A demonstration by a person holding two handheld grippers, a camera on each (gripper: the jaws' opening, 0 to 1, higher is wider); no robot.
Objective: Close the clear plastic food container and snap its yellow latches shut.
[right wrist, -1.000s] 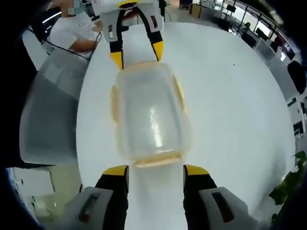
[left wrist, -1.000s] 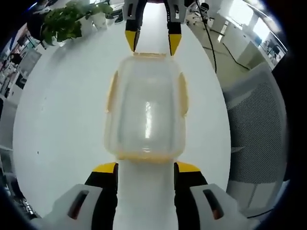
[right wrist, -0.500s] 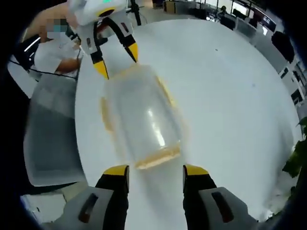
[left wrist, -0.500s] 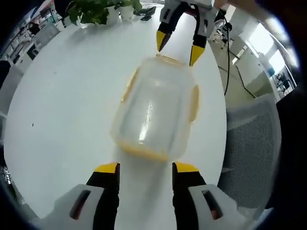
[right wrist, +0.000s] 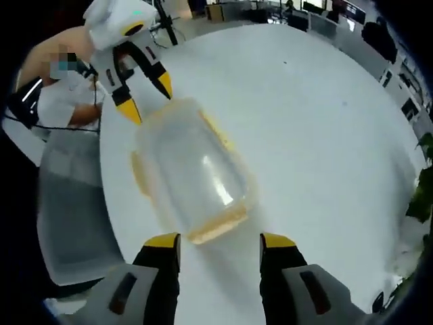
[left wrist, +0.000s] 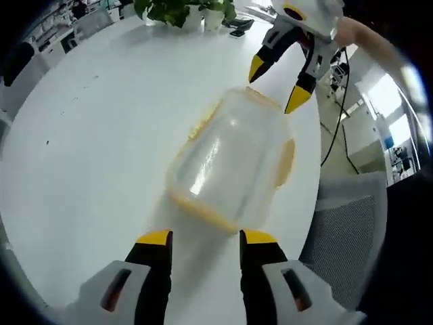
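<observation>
The clear plastic food container (left wrist: 233,159) lies on the white table (left wrist: 81,135) with its lid on. Yellow latches show along its edges, and the side latch (left wrist: 285,162) looks flared outward. My left gripper (left wrist: 206,238) stands open just short of the container's near end. My right gripper (left wrist: 277,82) hangs open at the far end, its tips close to the lid edge. In the right gripper view the container (right wrist: 189,172) runs slantwise. There my right gripper (right wrist: 220,241) is open before the near yellow latch (right wrist: 215,227), and the left gripper (right wrist: 146,98) is open at the far end.
A potted plant (left wrist: 183,10) stands at the table's far edge. A grey mesh chair (left wrist: 345,230) sits beside the table near the container. A seated person (right wrist: 64,101) and the chair (right wrist: 74,223) are close to the table edge. More leaves (right wrist: 423,196) show on the other side.
Both views have swung round, so the container now lies slantwise in each. Both grippers have stayed open at opposite ends of the container, holding nothing.
</observation>
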